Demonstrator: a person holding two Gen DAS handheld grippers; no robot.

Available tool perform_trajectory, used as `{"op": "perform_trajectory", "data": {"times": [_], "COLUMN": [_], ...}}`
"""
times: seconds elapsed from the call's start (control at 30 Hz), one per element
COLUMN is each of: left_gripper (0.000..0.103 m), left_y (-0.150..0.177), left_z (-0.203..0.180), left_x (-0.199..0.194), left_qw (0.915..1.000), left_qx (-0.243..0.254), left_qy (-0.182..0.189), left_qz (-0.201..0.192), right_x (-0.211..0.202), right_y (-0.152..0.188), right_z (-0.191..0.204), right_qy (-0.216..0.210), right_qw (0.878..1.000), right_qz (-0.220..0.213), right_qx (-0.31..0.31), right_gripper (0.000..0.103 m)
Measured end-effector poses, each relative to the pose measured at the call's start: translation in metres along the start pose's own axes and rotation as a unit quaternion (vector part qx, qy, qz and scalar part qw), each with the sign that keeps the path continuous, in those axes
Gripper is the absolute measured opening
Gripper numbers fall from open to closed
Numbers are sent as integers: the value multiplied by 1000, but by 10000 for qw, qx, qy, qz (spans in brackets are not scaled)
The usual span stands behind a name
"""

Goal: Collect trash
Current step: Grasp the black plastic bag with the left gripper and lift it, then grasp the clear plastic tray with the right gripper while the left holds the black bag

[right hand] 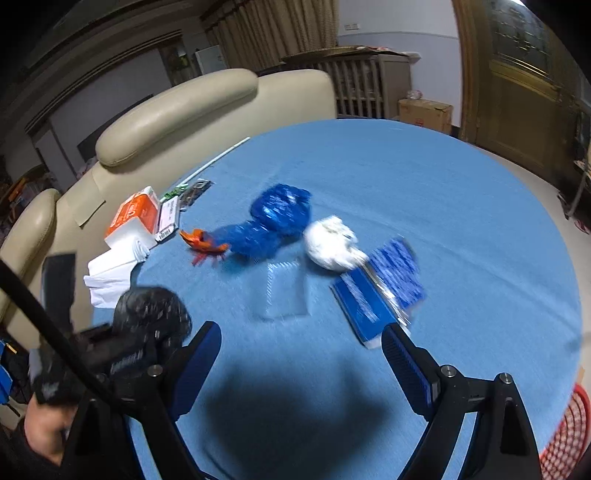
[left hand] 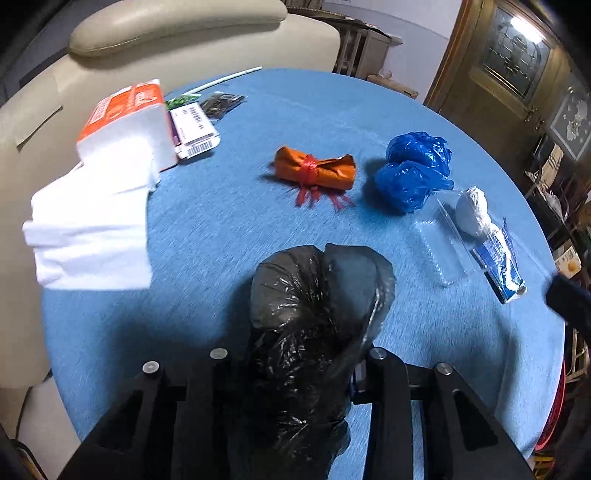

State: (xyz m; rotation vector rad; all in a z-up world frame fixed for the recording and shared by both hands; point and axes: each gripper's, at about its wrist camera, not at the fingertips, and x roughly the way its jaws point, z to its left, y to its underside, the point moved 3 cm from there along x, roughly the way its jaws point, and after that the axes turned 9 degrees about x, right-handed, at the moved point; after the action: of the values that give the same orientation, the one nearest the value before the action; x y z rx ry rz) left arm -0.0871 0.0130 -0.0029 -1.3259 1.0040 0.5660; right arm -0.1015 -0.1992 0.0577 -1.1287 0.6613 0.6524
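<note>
My left gripper [left hand: 295,369] is shut on a crumpled black plastic bag [left hand: 314,314] and holds it over the near side of the round blue table [left hand: 221,221]; the bag also shows in the right wrist view [right hand: 151,310]. Trash lies farther out: an orange bundle tied with red string [left hand: 316,168], a crumpled blue bag [left hand: 415,171], a white wad [left hand: 472,212], a clear plastic tray [left hand: 439,243] and a blue wrapper [left hand: 498,269]. My right gripper [right hand: 301,349] is open and empty above the table, short of the clear tray [right hand: 284,291] and the blue wrapper [right hand: 369,302].
An orange tissue pack [left hand: 129,125] with loose white tissues [left hand: 92,232] and a labelled box [left hand: 194,129] lie at the table's left. A beige sofa [left hand: 177,33] stands behind. A red basket [right hand: 565,439] shows low right beside the table.
</note>
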Motion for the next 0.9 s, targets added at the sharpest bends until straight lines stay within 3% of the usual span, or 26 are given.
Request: {"op": "perform_trajectory", "data": {"times": [0.37,0.43,0.47,0.63,0.9], "left_gripper": [38,38,38,38,38], "left_y": [12,12,13,15,15], "left_z": [6,5,5,2,-13], "left_x": [-9,-11,-12,-20,-34], "left_qw": [9999,9999,9999,9997,9993], "left_qx": [18,59,65,85,208], "left_qy": [-89,-128,-150,-220,-283], "left_qz": [64,33,23,-27,-162], "right_x": [81,90,93,85,32], "right_y": [-19,-17,-17,-15,1], "right_z": [31,33,32,24,7], "right_qy": [159,293,323,227,78], "right_qw": [9981,9971,9968,9978,9996], "right_qz": [514,581,623,559,263], "right_qx": [-285,-392,-391,-264,-101], "right_gripper": [89,65,58,57,57]}}
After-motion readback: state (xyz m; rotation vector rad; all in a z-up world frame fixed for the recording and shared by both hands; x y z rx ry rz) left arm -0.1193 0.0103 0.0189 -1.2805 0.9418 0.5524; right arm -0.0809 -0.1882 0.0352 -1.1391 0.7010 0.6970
